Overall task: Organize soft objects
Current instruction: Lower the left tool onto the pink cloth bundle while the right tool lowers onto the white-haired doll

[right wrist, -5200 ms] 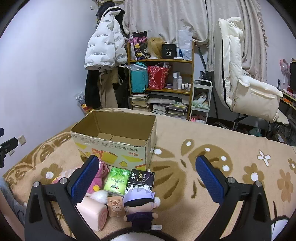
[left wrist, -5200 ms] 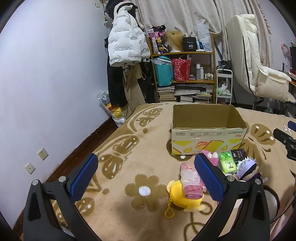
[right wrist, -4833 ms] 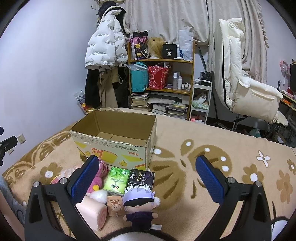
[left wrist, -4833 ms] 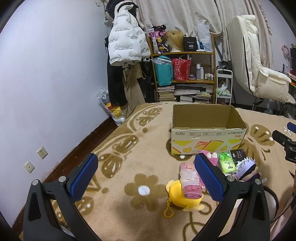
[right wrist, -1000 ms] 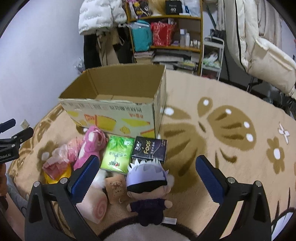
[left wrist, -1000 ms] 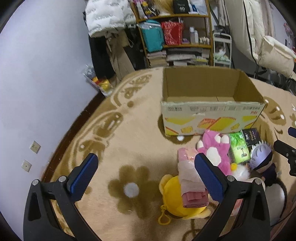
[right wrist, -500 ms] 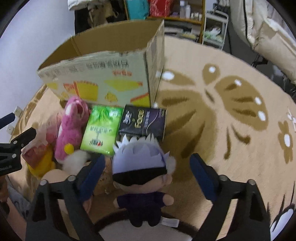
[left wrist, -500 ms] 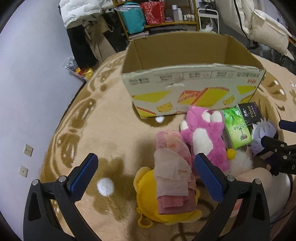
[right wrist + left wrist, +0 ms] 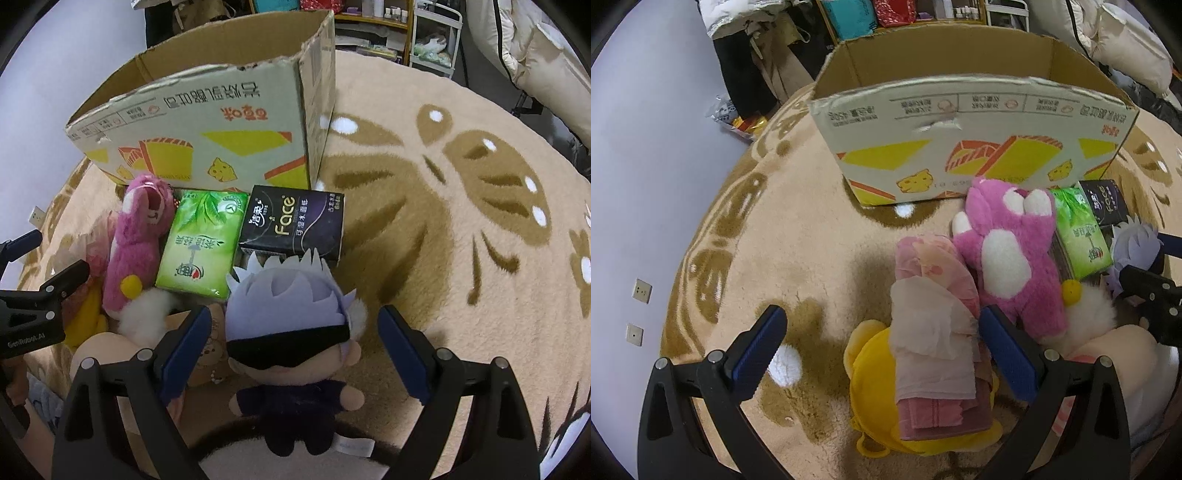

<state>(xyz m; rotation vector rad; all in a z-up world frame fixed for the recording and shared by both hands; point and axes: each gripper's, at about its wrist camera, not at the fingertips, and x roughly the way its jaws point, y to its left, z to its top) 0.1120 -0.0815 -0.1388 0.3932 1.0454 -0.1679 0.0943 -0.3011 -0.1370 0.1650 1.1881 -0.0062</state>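
The left hand-held gripper (image 9: pixel 881 345) stands wide, its pads apart around the pink folded cloth (image 9: pixel 934 332) lying on the yellow plush (image 9: pixel 877 384); the pink bear (image 9: pixel 1008 258) lies at 1 o'clock of it; the right hand-held gripper (image 9: pixel 293 347) is wide too, pads either side of the white-haired doll (image 9: pixel 291 325), not pressing; the cardboard box (image 9: pixel 207 122) stands open at 12 o'clock on the carpet (image 9: pixel 461 229).

Yellow plush (image 9: pixel 875 365) half under pink cloth (image 9: pixel 934 332)
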